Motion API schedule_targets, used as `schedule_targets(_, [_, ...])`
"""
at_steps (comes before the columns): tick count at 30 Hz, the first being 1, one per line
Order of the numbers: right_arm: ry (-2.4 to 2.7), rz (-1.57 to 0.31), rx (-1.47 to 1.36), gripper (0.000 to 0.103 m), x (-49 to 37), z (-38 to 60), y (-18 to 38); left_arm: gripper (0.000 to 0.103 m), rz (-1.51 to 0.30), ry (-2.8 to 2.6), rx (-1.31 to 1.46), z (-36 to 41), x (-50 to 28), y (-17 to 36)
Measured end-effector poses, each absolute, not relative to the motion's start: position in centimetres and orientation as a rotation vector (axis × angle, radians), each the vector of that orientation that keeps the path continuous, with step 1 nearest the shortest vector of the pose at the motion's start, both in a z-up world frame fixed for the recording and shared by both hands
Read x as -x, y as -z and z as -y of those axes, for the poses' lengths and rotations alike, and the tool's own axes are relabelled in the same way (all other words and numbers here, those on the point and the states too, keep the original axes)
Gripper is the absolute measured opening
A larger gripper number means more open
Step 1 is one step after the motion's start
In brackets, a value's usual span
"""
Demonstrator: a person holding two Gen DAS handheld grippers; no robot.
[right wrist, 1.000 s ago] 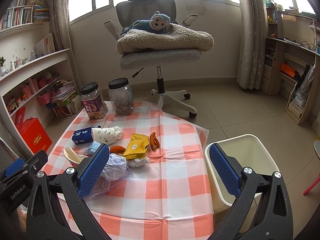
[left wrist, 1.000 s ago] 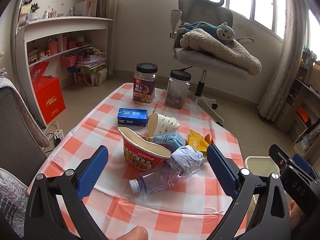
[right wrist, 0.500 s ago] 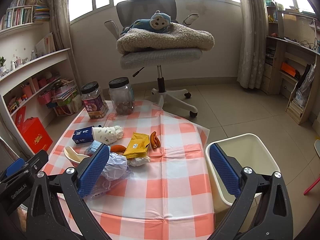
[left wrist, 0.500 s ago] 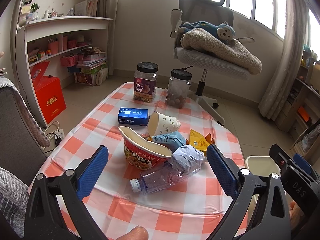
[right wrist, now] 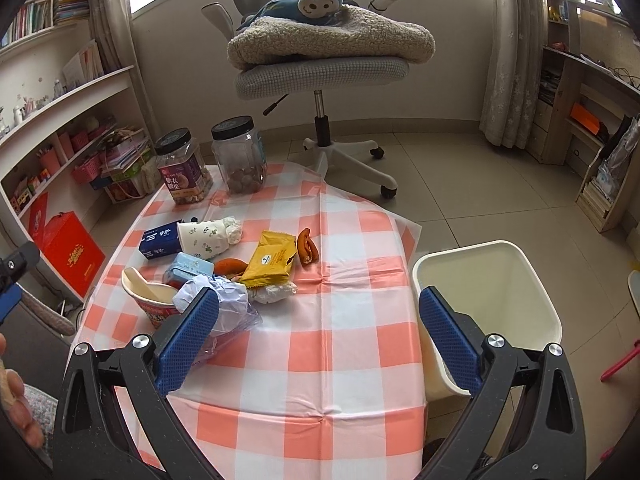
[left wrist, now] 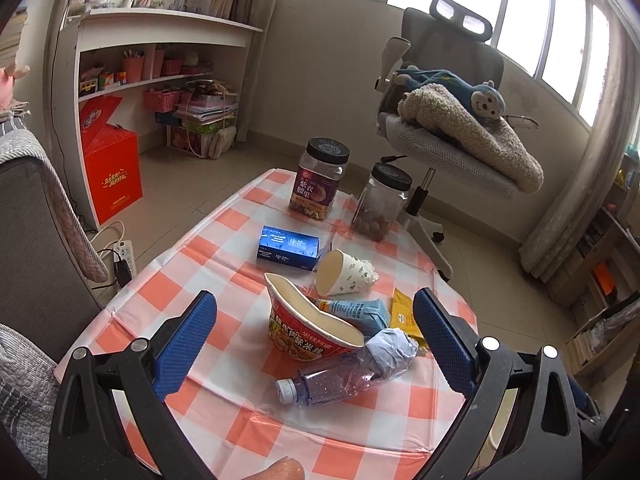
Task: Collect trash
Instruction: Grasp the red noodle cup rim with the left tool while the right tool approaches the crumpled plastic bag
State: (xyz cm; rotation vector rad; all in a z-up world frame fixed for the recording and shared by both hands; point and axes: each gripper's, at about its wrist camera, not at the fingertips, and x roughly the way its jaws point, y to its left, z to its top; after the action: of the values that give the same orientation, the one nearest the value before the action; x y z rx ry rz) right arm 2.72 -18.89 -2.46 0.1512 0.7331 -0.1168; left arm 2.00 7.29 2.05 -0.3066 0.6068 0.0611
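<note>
Trash lies on a checked tablecloth point(left wrist: 224, 240): a crushed red noodle bowl point(left wrist: 308, 328), a clear plastic bottle point(left wrist: 332, 382), a crumpled paper ball point(left wrist: 390, 348), a tipped paper cup point(left wrist: 346, 274), a light blue packet point(left wrist: 362, 312), a yellow wrapper point(right wrist: 272, 258) and a blue box point(left wrist: 289, 247). My left gripper point(left wrist: 316, 340) is open and empty, held above the near edge, framing the bowl. My right gripper point(right wrist: 318, 336) is open and empty above the cloth. A cream bin point(right wrist: 492, 304) stands right of the table.
Two black-lidded jars point(left wrist: 320, 178) point(left wrist: 380, 204) stand at the table's far end. An office chair point(right wrist: 320, 68) with a blanket and plush monkey is behind. Shelves point(left wrist: 160, 60) and a red box point(left wrist: 114, 172) are to the left. A sofa arm point(left wrist: 36, 248) is near left.
Both grippers have moved slightly forward and down towards the table; the trash looks a little nearer. Nothing on the table has moved.
</note>
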Motion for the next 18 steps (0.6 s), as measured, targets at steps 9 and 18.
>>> schedule_targets(9, [0.015,-0.811,-0.224,0.096,-6.7,19.0,-0.6,0.096,-0.778,-0.095,0.360,-10.5,-7.6,-3.1])
schedule_targets(18, [-0.006,-0.981,-0.377,0.096,-10.0,21.6,5.3,0.095,-1.079,-0.170,0.581,-10.6,-12.6,7.6])
